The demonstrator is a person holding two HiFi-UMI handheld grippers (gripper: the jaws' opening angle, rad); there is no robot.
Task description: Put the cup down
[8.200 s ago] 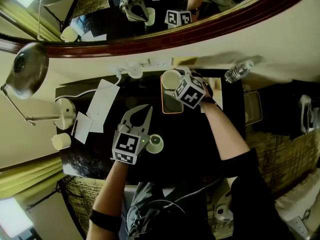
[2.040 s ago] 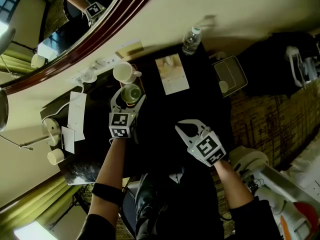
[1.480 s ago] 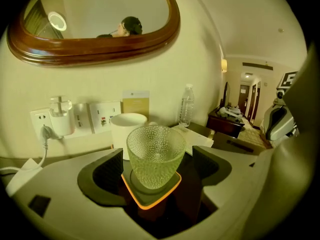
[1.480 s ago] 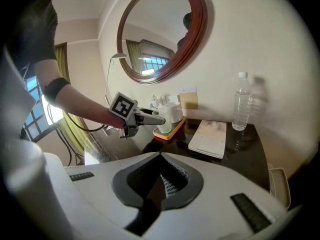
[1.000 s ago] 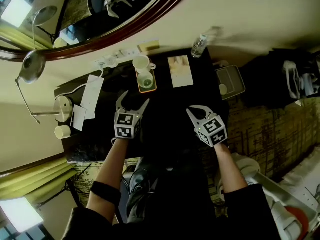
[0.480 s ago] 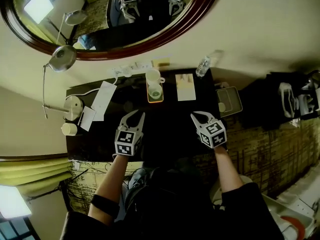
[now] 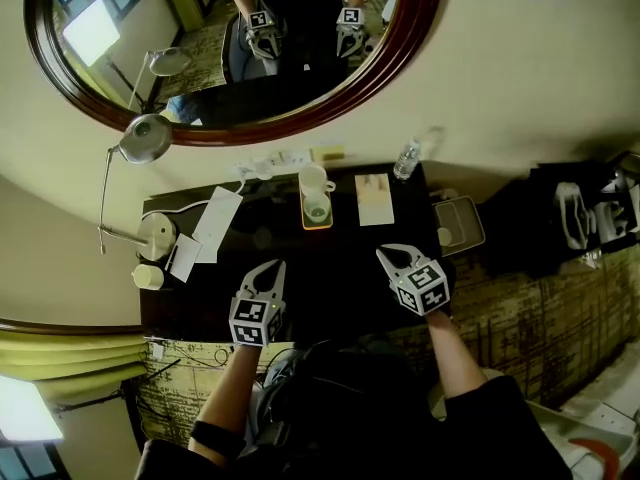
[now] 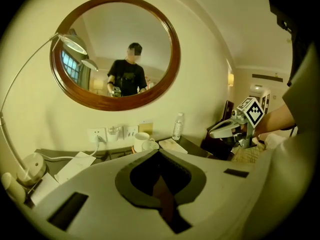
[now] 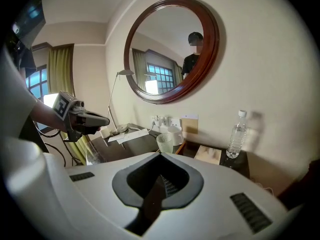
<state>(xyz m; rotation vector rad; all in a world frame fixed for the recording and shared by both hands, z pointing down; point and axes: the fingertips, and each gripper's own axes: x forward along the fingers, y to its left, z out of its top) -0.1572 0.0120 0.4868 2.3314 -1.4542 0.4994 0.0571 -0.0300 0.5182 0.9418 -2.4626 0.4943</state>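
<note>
- On the dark desk (image 7: 335, 273), by the wall, I'm taking the orange-rimmed tray (image 7: 318, 228) as my landmark.
- Cup (image 7: 317, 209): upright on the tray, in its near half.
- White mug (image 7: 313, 178): on the same tray, just behind the cup on the wall side.
- Left claw (image 8: 159, 152): well short of the tray, off to its near left over the desk edge. Its jaws have just been closing, the tips now meet, and nothing is between them.
- Right claw (image 9: 160, 154): well short of the tray too, off to its near right. Jaws together, holding nothing.
- Pale box (image 7: 373, 199): just right of the tray.
- Water bottle (image 7: 405, 160): further right, against the wall.
- Paper (image 7: 215, 223) and lamp base (image 7: 157, 234): left of the tray.
- Oval mirror (image 7: 230, 48): on the wall above the tray.
</note>
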